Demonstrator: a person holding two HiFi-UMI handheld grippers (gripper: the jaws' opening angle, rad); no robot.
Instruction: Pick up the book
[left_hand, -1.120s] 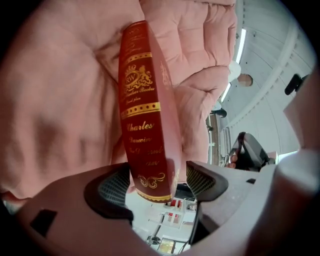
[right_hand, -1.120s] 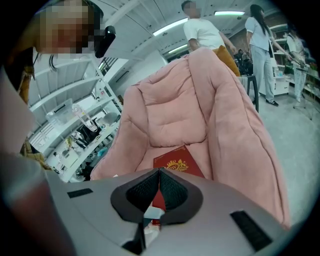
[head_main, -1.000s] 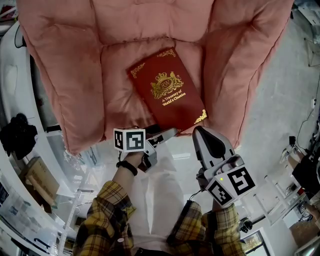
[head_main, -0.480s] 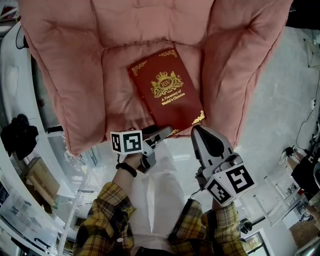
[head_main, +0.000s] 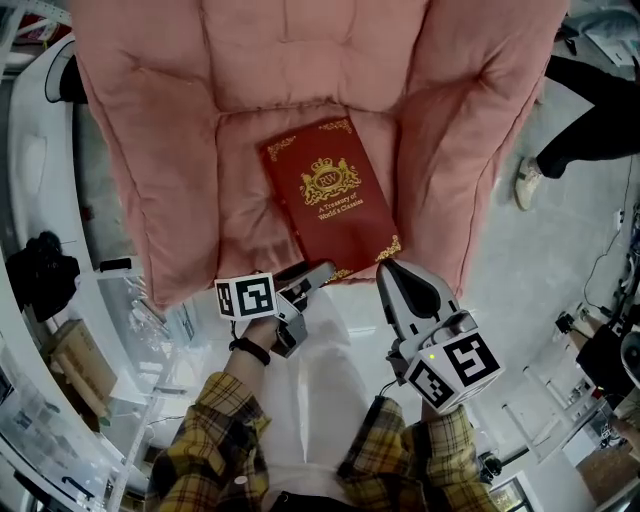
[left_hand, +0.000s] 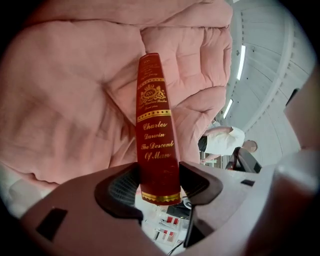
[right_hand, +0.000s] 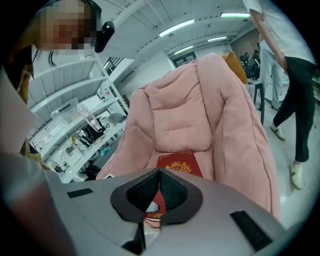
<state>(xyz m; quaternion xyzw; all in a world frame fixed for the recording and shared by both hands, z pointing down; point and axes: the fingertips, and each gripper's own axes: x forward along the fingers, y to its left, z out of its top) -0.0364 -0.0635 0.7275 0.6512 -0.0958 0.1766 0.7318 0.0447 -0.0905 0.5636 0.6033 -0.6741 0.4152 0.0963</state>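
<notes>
Book (head_main: 330, 195) lengthwise toward chair back (head_main: 300, 60)

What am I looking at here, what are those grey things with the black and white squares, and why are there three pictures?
There is no robot here. A person holds a two-jaw hand tool, called a gripper, in each hand. The patterned cubes are part of those tools.

The top-down picture comes from a camera on the person's head. The other two come from cameras that ride on each gripper and look along its jaws.

A red book lies on the seat of a pink armchair. The left gripper has just been closing its jaws. Its own view shows the pads pressed on either side of the book's spine, near the bottom end. The right gripper hangs beside it with its jaws together, holding nothing.
</notes>
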